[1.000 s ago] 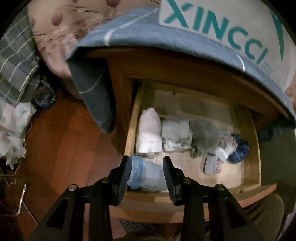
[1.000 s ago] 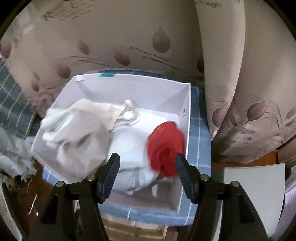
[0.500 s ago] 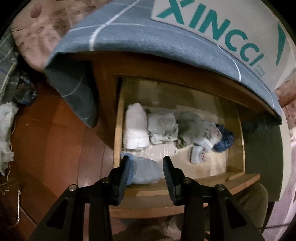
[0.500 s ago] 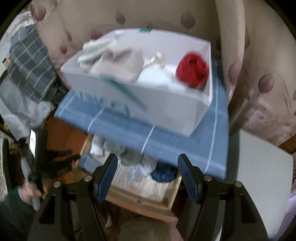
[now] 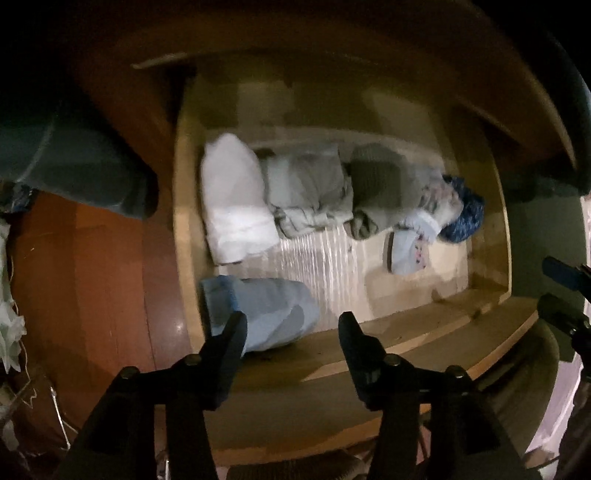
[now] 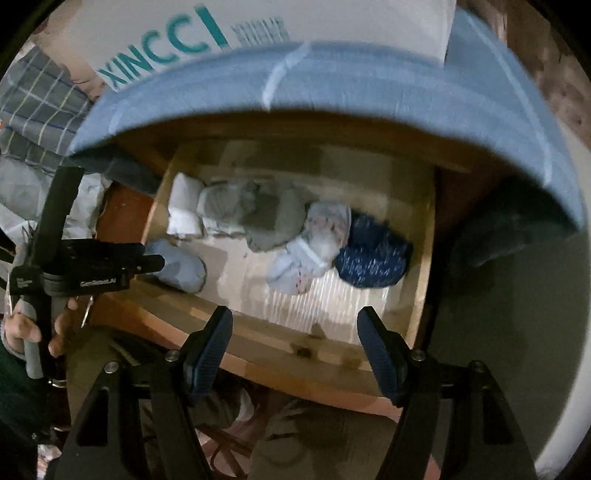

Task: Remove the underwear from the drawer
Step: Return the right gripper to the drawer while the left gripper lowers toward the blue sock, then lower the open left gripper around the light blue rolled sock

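The wooden drawer (image 5: 413, 339) stands open with rolled underwear inside: a white roll (image 5: 236, 203), a grey one (image 5: 306, 192), a darker grey one (image 5: 376, 188), a pale patterned one (image 5: 410, 251), a dark blue one (image 5: 465, 214) and a light blue roll (image 5: 266, 310) at the front left. My left gripper (image 5: 291, 332) is open just above the light blue roll. In the right wrist view my right gripper (image 6: 295, 332) is open above the drawer's front edge (image 6: 280, 343); the patterned roll (image 6: 314, 243) and dark blue roll (image 6: 373, 251) lie beyond it.
A blue cloth (image 6: 332, 85) hangs over the cabinet top with a white XINCCI box (image 6: 221, 26) on it. Red-brown wooden floor (image 5: 92, 277) lies left of the drawer. The hand-held left gripper (image 6: 88, 269) shows at the left in the right wrist view.
The right gripper swung from over the white box down to the drawer front. The left gripper moved closer into the drawer and its jaws opened wider.
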The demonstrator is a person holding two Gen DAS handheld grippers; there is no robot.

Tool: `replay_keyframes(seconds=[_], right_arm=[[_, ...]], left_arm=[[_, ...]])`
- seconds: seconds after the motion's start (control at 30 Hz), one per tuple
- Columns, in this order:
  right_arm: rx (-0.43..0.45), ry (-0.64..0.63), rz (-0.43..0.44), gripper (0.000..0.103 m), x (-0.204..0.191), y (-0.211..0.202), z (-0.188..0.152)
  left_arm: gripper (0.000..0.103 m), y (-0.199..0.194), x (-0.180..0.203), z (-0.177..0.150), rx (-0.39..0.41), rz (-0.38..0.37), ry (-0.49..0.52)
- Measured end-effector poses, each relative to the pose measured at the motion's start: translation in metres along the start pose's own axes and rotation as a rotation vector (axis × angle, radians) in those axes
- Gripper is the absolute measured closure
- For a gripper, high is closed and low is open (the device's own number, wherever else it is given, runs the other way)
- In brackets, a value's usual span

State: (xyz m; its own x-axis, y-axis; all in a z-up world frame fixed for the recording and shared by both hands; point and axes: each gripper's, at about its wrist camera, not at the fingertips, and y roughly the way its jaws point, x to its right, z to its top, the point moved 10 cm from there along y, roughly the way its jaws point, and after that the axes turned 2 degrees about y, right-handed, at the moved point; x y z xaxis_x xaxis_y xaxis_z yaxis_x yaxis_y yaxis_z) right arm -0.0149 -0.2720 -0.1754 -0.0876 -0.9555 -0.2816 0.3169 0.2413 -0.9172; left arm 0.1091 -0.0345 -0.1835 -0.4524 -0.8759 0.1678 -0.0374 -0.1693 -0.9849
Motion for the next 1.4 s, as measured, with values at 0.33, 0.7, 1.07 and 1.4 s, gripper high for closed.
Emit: replay_keyframes(seconds=[0.33, 0.7, 1.07, 1.4], right_arm=[[-0.061, 0.043, 0.021, 0.035, 0.007, 0.034, -0.016], [-0.082, 0.064, 0.043, 0.034, 0.006, 0.052, -0.022], [-0.077, 0.094, 0.069, 0.034, 0.008, 0.055, -0.021], [-0.073, 0.088, 0.075, 0.034, 0.006, 0.054, -0.023]], left_arm=[[0.042, 0.024, -0.001, 0.006, -0.079, 0.039, 0.024], [0.036, 0.049, -0.006, 0.004, -0.166, 0.069, 0.027], [0.031, 0.048, -0.007, 0.016, -0.171, 0.072, 0.013], [0.024, 0.066, -0.003, 0.027, -0.209, 0.103, 0.030]])
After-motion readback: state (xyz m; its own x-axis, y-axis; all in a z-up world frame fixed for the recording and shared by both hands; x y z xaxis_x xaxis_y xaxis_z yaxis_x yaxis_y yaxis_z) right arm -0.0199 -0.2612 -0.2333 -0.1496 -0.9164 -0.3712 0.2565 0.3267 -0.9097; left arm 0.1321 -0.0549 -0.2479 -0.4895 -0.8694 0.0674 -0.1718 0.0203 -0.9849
